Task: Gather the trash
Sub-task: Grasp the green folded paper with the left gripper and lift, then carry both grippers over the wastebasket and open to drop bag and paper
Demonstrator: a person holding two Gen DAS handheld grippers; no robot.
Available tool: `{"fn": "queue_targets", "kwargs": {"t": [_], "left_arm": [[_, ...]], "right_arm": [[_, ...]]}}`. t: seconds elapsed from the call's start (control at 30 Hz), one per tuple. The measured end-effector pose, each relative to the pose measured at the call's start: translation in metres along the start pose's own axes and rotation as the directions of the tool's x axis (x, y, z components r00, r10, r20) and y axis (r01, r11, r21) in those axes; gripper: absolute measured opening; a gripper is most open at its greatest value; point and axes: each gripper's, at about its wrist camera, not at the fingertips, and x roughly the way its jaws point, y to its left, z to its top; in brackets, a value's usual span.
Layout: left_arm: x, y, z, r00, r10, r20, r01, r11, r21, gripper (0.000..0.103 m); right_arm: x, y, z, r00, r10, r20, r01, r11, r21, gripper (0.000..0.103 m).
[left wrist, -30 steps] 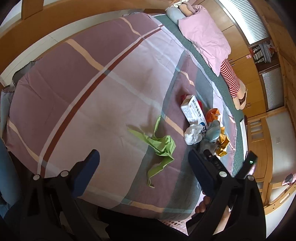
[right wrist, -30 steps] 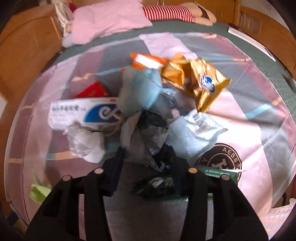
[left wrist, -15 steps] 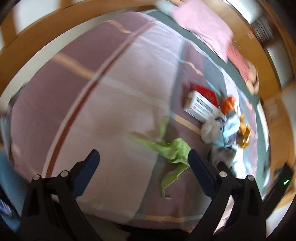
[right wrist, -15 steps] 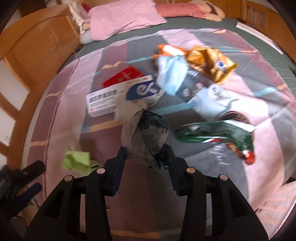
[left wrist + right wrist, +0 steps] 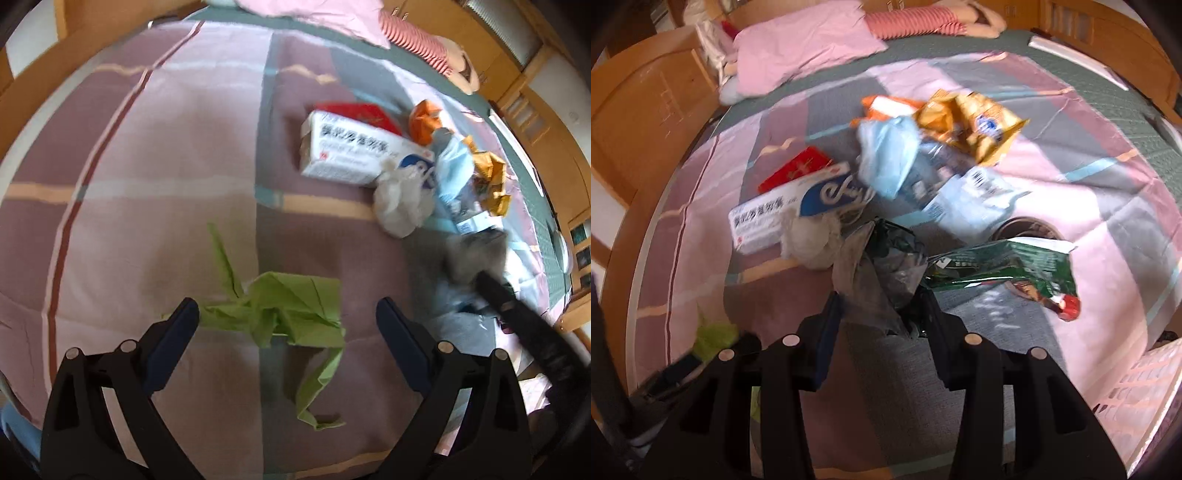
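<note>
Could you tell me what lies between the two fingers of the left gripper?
In the left wrist view, the crumpled green paper lies on the bedspread between the open left gripper's fingers; nothing else lies there.

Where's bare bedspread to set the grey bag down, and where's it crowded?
Free: the wide striped bedspread left of the white box and beyond the green paper; also the near patch under the right tool, which holds the grey bag. Crowded: around the box, tissue wad, gold wrapper and green wrapper.
</note>
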Motion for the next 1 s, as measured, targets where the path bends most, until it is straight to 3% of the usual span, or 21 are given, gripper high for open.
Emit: {"fn": "queue_targets", "kwargs": {"t": [0.17,0.27,0.37,0.43,0.5,0.63,0.83,1.0], "left_arm": [[0.003,0.008,-0.003,0.999,0.032,0.030,-0.033,0.999,0.009,0.095],[0.009,0.008,-0.007,0.995,0.092,0.032,-0.093,0.994,0.052,0.087],[0.009,0.004,-0.010,0.985,0.161,0.058,-0.166,0.981,0.104,0.063],[0.004,0.005,-0.008,0.985,0.152,0.077,-0.160,0.981,0.113,0.035],[-0.004,0.008,-0.006,0.982,0.168,0.083,-0.176,0.979,0.101,0.027],[-0.036,0.010,-0.006,0.969,0.185,0.166,-0.197,0.978,0.063,0.027],[-0.093,0.010,-0.007,0.939,0.145,0.311,-0.160,0.987,0.024,0.027],[-0.111,0.018,-0.008,0.934,0.094,0.345,-0.098,0.995,-0.006,0.027]], "right_arm": [[-0.003,-0.005,0.002,1.000,0.004,0.017,-0.005,1.000,0.014,0.045],[-0.004,-0.003,0.002,1.000,0.007,0.020,-0.007,1.000,0.011,0.045],[-0.003,-0.002,0.001,1.000,0.017,0.016,-0.017,1.000,0.006,0.045],[-0.003,-0.002,0.002,1.000,0.022,0.015,-0.022,1.000,0.009,0.045],[-0.005,-0.003,0.002,0.999,0.027,0.026,-0.027,1.000,0.014,0.045],[-0.018,-0.002,0.005,0.993,0.073,0.092,-0.074,0.997,0.004,0.045],[-0.032,0.013,0.005,0.980,0.121,0.156,-0.111,0.991,-0.073,0.045],[-0.034,0.005,0.007,0.978,0.115,0.172,-0.111,0.993,-0.034,0.045]]}}
